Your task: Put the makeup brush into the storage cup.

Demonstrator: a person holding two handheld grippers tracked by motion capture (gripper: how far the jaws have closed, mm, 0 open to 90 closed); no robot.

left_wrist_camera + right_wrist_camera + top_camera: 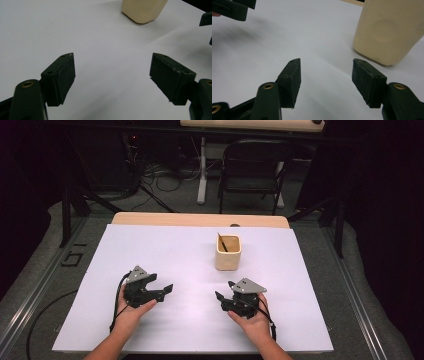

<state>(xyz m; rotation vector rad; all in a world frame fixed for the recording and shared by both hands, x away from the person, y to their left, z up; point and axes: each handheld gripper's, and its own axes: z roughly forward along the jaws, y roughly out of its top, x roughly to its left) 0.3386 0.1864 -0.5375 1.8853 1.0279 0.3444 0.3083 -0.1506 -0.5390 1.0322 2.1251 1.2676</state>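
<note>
High view: cream square pen cup (228,252) upright on white sheet (150,250), dark pencil-like stick (222,242) leaning inside; left gripper (167,289) and right gripper (220,297) low near front edge, both angled inward, likely staged for a reach. Left gripper view: jaws wide apart, nothing between, cup (143,10) well ahead. Right gripper view: jaws apart and empty, cup (387,32) near, ahead-right, probably first in line for it.

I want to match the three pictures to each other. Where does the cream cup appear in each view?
High view: the cream cup stands right of centre on the white sheet, a dark stick inside it.
Left gripper view: its base at the top edge, right of centre.
Right gripper view: upper right, large.
Shared landmark: the white sheet under everything.
</note>
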